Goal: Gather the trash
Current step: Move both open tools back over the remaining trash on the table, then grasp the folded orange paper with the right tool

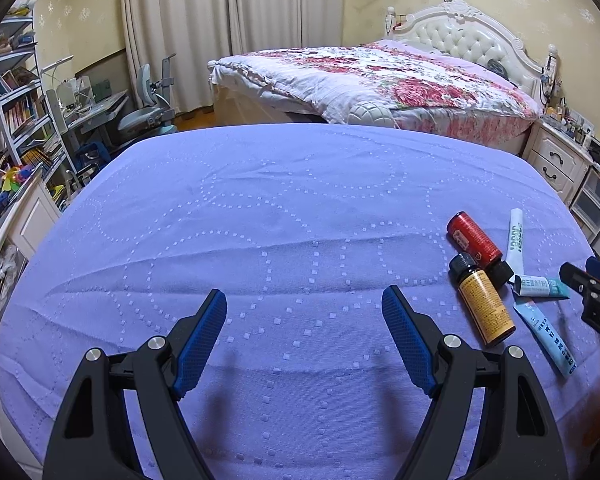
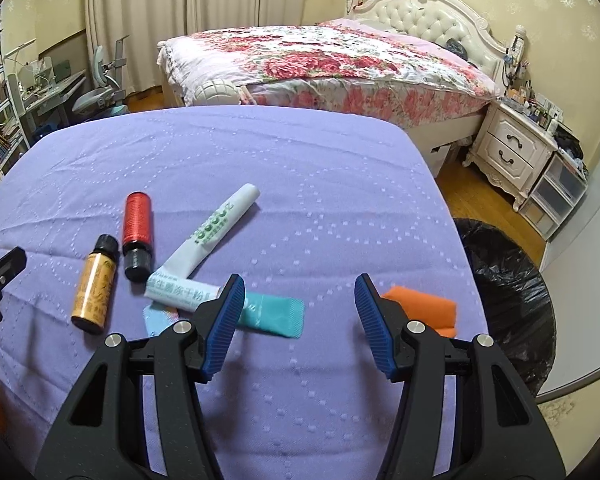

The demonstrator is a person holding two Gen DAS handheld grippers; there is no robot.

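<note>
On the purple bedspread lies a cluster of trash. It holds a red bottle, a yellow bottle, a white tube with green print, a white-and-teal tube and a light blue sachet. My right gripper hovers open just right of the cluster, the teal tube end showing beside its left finger, nothing gripped. An orange piece lies behind its right finger. My left gripper is open over bare cloth, left of the red bottle and yellow bottle.
A bin lined with a black bag stands on the floor off the spread's right edge. Beyond are a floral bed, a white nightstand, and a desk with chair and bookshelves at left.
</note>
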